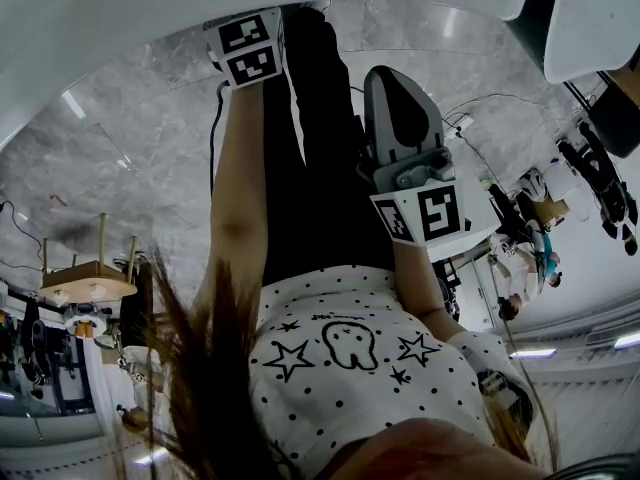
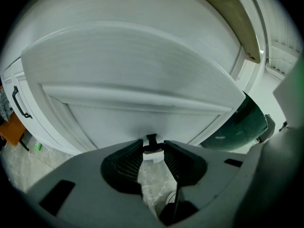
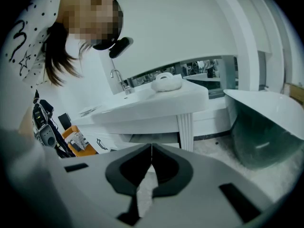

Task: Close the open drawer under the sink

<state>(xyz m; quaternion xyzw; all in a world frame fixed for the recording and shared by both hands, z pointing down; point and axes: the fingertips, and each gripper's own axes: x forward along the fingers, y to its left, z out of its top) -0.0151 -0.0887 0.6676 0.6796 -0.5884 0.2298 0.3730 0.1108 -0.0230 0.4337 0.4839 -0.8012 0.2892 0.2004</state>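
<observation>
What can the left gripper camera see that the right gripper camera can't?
Only the left gripper view: the white drawer front up close, with the left gripper pinching its little black handle. Only the right gripper view: the sink counter, the tap, the person, and the right gripper, shut and empty. Both: the dark tub.

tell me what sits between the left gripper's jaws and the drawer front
In the left gripper view, only a small dark pull on the white drawer front. The left gripper has its jaws closed on it, and nothing else lies between.
</observation>
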